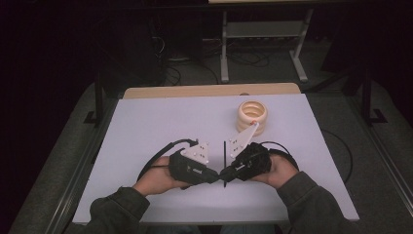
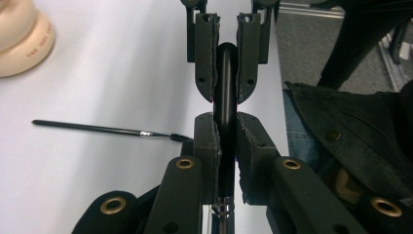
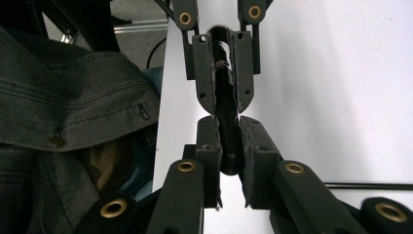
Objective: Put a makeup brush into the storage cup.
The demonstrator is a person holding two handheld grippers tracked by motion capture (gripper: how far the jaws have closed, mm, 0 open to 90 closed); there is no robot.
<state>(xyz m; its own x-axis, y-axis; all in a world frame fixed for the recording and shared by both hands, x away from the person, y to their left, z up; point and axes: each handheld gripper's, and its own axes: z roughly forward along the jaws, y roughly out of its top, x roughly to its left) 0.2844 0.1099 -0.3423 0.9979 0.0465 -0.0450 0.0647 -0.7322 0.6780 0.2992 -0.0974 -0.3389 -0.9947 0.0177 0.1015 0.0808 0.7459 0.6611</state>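
Note:
A black brush (image 2: 225, 83) with a silver ferrule is held level above the white table (image 1: 146, 126), between my two grippers. My left gripper (image 2: 226, 131) is shut on the ferrule end, and in the high view it (image 1: 213, 175) points right. Facing it, my right gripper (image 3: 228, 131) is shut on the rounded handle end, and in the high view it (image 1: 228, 172) points left. The two sets of jaws nearly touch tip to tip. A thin black paintbrush (image 1: 224, 163) lies flat on the table just under and behind them.
A stack of cream rings (image 1: 252, 117) stands at the back right of the table. Cables loop behind both hands. A person's dark sleeves rest at the table's near edge. Metal stand legs (image 1: 263, 44) stand on the floor beyond the table.

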